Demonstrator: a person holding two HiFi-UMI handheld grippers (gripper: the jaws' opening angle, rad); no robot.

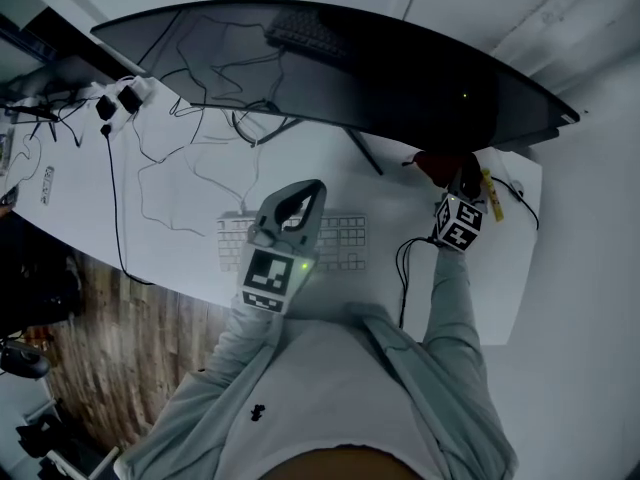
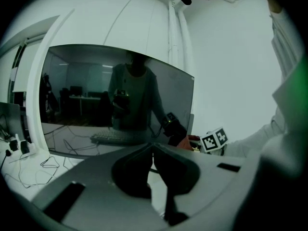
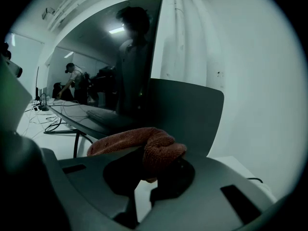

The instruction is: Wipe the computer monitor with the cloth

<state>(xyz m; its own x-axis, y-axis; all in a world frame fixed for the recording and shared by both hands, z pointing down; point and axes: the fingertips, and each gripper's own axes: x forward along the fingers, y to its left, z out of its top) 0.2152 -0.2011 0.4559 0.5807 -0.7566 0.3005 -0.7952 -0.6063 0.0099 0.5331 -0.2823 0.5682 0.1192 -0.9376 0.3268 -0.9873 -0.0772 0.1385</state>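
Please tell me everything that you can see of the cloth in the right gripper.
The cloth is reddish-brown and looks soft and fuzzy, like microfibre or terry. It is bunched into a thick roll, not spread flat. The right gripper is shut on one bunched end, and the rest trails to the left over the gripper's body. It is held in the air close to the right end of the dark monitor. Whether it touches the screen cannot be told.
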